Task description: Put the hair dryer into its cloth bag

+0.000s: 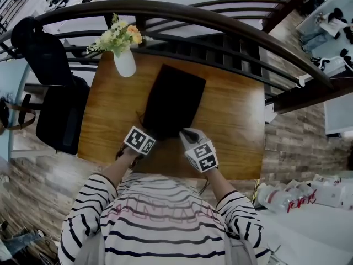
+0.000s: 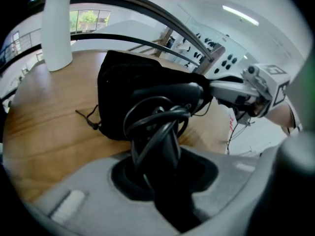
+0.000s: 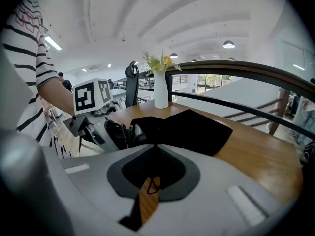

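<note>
A black cloth bag (image 1: 174, 101) lies flat on the wooden table (image 1: 237, 120), its mouth toward me. My left gripper (image 1: 153, 131) is shut on the dark hair dryer (image 2: 157, 132), whose cord is wound round its handle. The dryer's front end is at the bag's mouth (image 2: 118, 87); how far it is inside is hidden by the cloth. My right gripper (image 1: 185, 131) is shut on the rim of the bag (image 3: 197, 127) at the mouth's right side and holds the cloth up. From the right gripper view the left gripper (image 3: 106, 132) sits close at the left.
A white vase (image 1: 124, 62) of flowers stands at the table's far left corner. A dark curved railing (image 1: 220, 24) runs behind the table. A black office chair (image 1: 55, 104) is off the left side. The bag's drawstring (image 2: 88, 119) trails on the wood.
</note>
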Demonstrator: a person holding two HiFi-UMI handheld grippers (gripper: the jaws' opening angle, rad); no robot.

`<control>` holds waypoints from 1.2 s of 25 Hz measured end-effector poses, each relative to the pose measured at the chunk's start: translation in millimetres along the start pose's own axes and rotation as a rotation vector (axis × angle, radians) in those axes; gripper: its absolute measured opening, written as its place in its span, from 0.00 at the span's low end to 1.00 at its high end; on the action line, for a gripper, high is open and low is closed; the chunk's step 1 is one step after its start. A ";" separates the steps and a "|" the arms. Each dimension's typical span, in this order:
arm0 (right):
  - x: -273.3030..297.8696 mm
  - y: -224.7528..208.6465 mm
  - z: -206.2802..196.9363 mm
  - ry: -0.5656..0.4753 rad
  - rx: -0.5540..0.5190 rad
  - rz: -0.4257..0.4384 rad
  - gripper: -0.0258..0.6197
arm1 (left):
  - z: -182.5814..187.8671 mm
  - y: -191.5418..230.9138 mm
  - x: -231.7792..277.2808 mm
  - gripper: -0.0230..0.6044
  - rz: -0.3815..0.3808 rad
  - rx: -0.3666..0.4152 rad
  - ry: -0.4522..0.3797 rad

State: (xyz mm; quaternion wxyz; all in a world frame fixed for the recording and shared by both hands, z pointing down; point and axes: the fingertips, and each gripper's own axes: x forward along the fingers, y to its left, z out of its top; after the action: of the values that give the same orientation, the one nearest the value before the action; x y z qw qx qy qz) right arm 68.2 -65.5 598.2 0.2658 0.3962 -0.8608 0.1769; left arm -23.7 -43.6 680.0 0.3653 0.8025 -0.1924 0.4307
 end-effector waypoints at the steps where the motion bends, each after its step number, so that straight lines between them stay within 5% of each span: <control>1: -0.5 1.8 2.3 -0.006 -0.003 -0.001 0.06 | 3.3 1.4 0.4 0.23 0.005 -0.010 -0.009; 21: 2.9 28.5 17.3 -0.059 -0.067 0.073 0.06 | 99.9 10.1 29.9 0.23 0.006 -0.139 -0.217; 30: 12.7 14.9 22.0 -0.071 -0.046 0.082 0.05 | 142.7 35.5 45.7 0.23 0.047 -0.138 -0.241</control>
State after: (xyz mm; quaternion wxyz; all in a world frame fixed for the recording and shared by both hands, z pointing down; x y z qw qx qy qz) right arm 42.8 -75.0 586.8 0.2369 0.3602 -0.8891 0.1536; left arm 58.2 -174.1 681.3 0.3838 0.8167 -0.2829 0.3252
